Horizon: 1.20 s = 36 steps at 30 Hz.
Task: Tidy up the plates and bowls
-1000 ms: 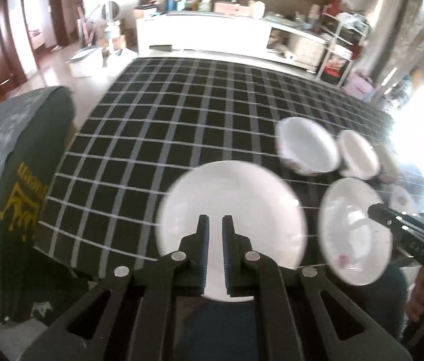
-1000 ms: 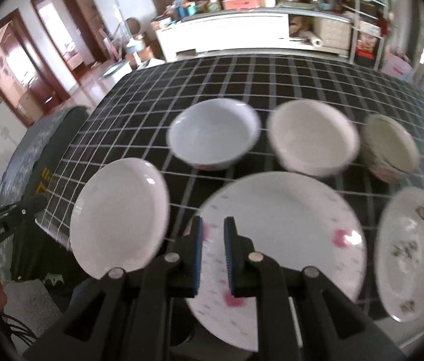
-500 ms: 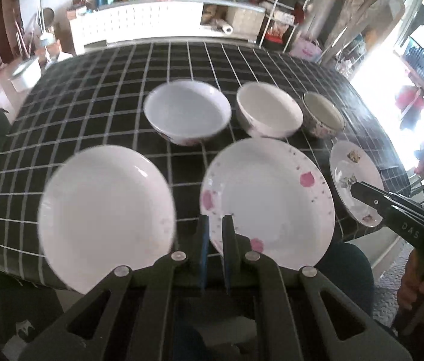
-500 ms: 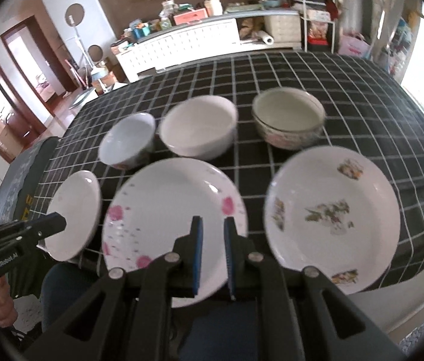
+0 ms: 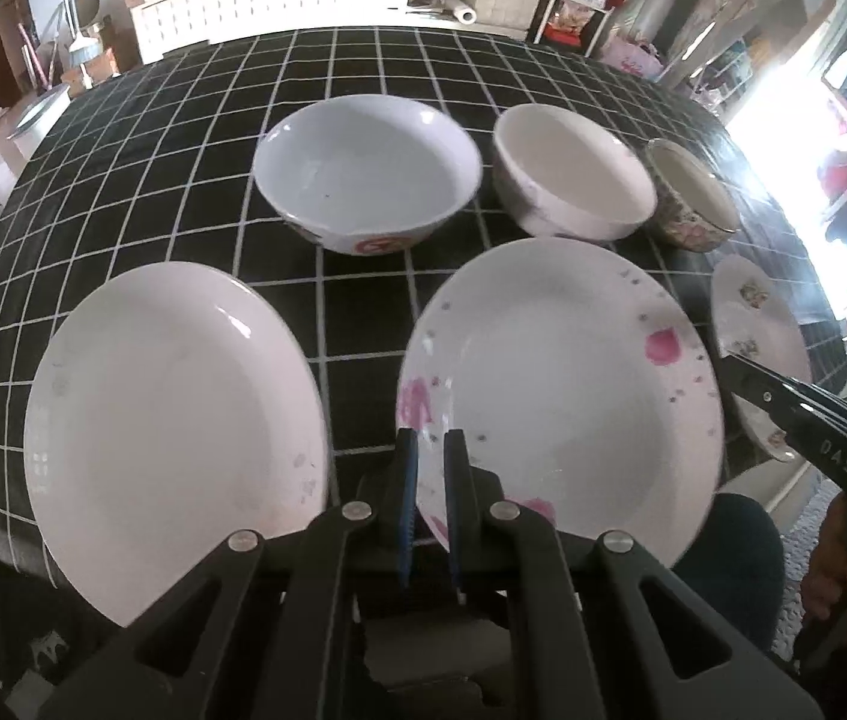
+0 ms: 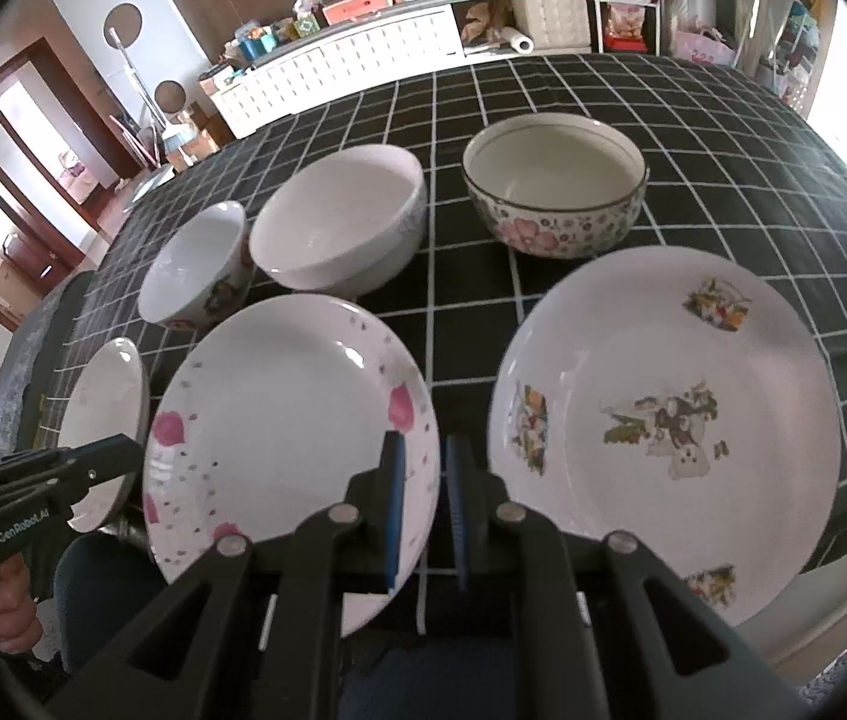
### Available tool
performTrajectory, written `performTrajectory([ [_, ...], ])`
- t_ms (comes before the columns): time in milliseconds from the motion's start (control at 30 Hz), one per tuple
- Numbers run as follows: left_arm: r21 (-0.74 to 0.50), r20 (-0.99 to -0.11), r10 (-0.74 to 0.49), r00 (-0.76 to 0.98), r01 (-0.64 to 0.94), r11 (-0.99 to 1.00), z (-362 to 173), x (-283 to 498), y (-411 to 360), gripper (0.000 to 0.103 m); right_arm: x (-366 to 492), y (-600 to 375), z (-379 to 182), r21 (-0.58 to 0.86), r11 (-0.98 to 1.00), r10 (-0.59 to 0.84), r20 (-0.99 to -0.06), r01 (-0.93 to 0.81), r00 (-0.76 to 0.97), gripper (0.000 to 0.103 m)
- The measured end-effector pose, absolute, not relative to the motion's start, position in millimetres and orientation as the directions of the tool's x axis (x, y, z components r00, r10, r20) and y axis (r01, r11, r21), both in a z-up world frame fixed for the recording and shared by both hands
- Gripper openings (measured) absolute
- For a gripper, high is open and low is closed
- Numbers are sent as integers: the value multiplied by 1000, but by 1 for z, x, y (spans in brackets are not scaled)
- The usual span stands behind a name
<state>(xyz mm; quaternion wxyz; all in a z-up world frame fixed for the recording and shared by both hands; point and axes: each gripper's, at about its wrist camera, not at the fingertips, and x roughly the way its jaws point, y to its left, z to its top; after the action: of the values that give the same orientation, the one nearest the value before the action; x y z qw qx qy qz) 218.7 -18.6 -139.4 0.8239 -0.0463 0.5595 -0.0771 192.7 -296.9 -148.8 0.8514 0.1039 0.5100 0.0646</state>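
Note:
Three plates lie along the near edge of the checked table: a plain white plate (image 5: 171, 420), a pink-flowered plate (image 5: 567, 384) (image 6: 285, 426), and a plate with colourful motifs (image 6: 669, 414). Behind them stand a wide white bowl (image 5: 369, 180), a plain white bowl (image 6: 339, 228) and a floral-sided bowl (image 6: 555, 186). My left gripper (image 5: 430, 450) is nearly shut and empty, above the near edge between the white and pink-flowered plates. My right gripper (image 6: 423, 450) is slightly parted and empty, between the pink-flowered and motif plates.
The black tablecloth with white grid (image 5: 363, 72) stretches far behind the bowls. A white sideboard (image 6: 363, 54) with clutter stands beyond the table. A dark chair back (image 6: 33, 348) sits at the left end. Shelves stand at the far right.
Both wrist views have swung to the right and moved closer to the table's near edge. The plates and bowls have not moved. Both grippers stay nearly closed and empty.

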Motion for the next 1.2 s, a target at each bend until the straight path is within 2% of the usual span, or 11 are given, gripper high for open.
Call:
performTrajectory([
  [567, -168, -925, -178, 336, 61, 984, -163, 232, -15, 7, 197, -291, -169, 230, 973, 208, -886, 2, 414, 17],
  [867, -164, -925, -180, 335, 78, 983, -167, 232, -19, 8, 198, -279, -166, 102, 994, 104, -903, -26, 417, 18],
  [1033, -183, -924, -196, 328, 70, 981, -171, 230, -19, 9, 199, -271, -165, 22, 999, 37, -909, -42, 415, 22],
  [1200, -172, -931, -181, 317, 56, 984, -171, 226, -18, 10, 198, -277, -164, 72, 997, 72, -915, -13, 397, 22],
])
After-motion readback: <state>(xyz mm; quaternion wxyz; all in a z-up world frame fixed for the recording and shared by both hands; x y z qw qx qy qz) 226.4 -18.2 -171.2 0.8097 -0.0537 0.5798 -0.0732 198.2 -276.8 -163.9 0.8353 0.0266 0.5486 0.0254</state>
